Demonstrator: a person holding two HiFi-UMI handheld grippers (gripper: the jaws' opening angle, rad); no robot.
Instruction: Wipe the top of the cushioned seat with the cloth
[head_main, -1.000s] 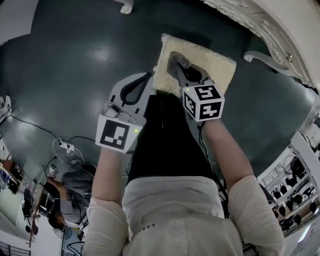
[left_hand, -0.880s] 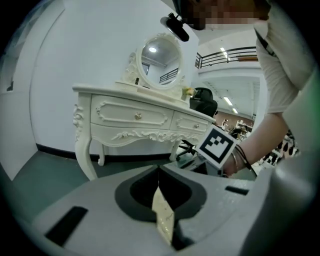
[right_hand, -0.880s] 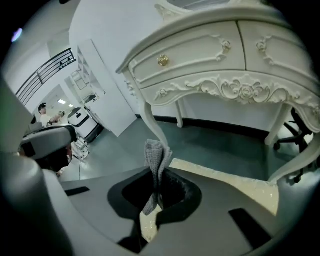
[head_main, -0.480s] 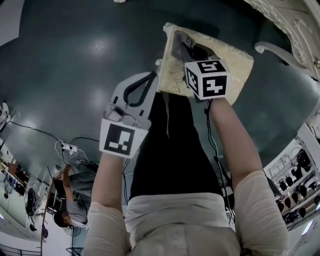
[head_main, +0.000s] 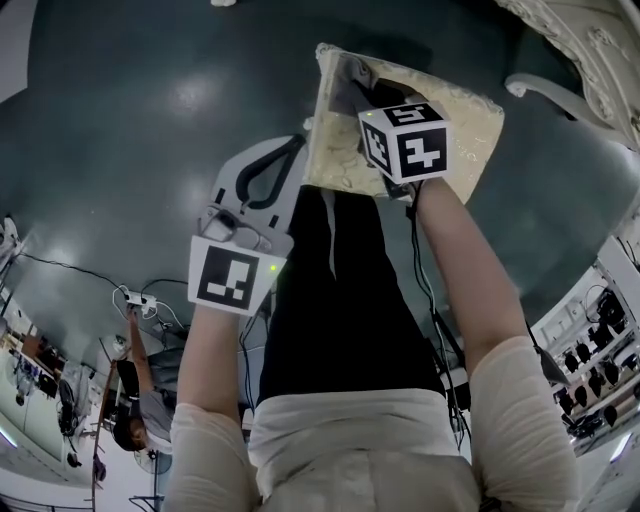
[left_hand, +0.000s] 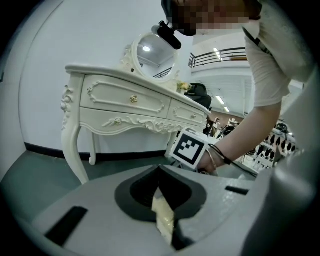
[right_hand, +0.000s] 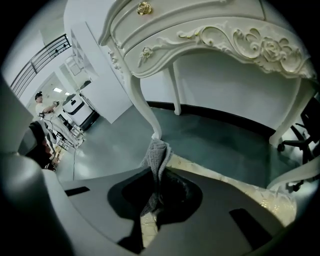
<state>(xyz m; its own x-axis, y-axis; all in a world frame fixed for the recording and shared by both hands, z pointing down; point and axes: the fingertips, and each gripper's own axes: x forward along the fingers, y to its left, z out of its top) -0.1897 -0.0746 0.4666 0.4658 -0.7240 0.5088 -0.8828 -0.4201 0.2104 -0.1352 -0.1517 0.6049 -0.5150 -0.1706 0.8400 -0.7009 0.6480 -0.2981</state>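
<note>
Nearest to me, my left tongs are closed. A strip of cream fabric stands in the slit between them, so I judge they are pinched on the left edge of the cushioned seat rather than empty. My right tongs are a little further out, over the seat's near half. They are closed on a fold of the grey cloth, which sticks up past the tips in a bunched ridge. The seat's gold-patterned top shows just beyond and below them. The seat stands on the dark floor, between my legs and the white dressing table.

I see a few ways this could go wrong. The cloth is held by a narrow pinch and is gathered, not spread. If I drag it hard across the brocade, friction could pull it out of the tongs, or only a thin line of it would wipe. If the left hold on the edge is shallow, a firm stroke may slide or tilt the seat. A long stroke forward could also run off the far edge toward the table's curved leg, which is close by.
</note>
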